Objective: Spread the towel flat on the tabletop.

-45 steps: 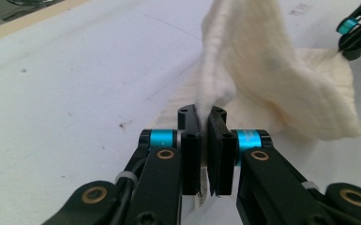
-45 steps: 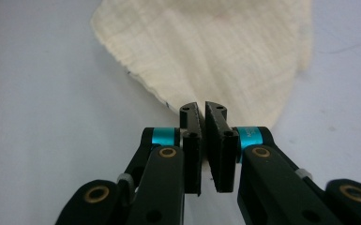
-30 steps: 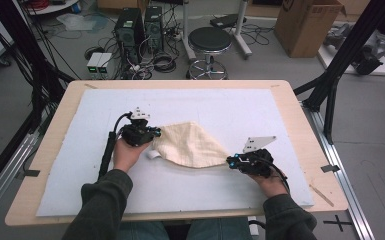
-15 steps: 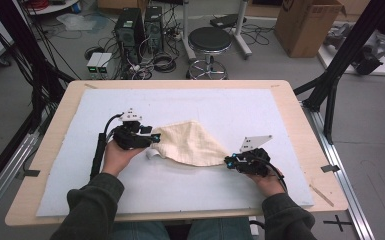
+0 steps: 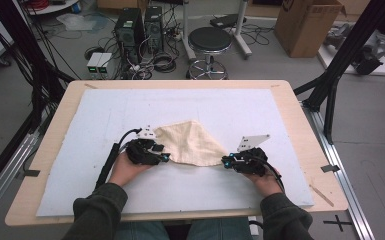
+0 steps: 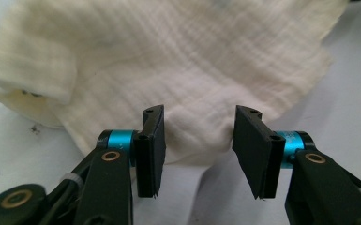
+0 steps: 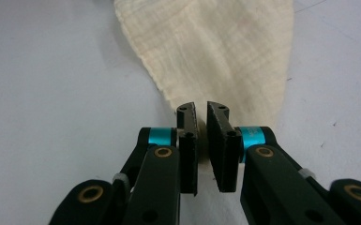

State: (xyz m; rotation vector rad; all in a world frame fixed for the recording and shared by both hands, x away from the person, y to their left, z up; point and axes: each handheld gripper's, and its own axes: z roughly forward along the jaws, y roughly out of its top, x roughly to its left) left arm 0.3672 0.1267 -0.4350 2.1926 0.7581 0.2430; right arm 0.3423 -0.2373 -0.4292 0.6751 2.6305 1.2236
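On the white mat (image 5: 220, 107), toward the near side of the table (image 5: 300, 125): cream cloth (image 5: 190, 145), flat, in a rough triangle with the point away from the person. Lying between the two grippers, its lower edge running from one to the other.

At the right corner: right gripper (image 5: 225, 161) clamped. In the right gripper view, jaws nearly together, with only the thin tip of the fabric pinched between the pads. Corner pressed low against the mat, no slack visible there.

At the left side: left gripper (image 5: 164, 158) half open. In the left gripper view, pads apart, a small bulge of the cloth's edge standing between them but not squeezed; jaws just now closing a little, with that fabric inside the gap. No grip there yet. Farther left in the same view, a rolled-over corner (image 6: 33, 70) of the cloth, not smoothed.

Judging by this, probably a folding or spreading job, and somewhere in the middle of it. Done so far: cloth brought down on the mat, mostly flat, one end secured. Still to do: to close on the left edge, to take up the fabric with both ends held, then to fold or stretch it and to lay it down tidy. Also to straighten the curled corner, otherwise a crooked result likely. No finished neat shape to be seen at this moment, so more than one step remaining.
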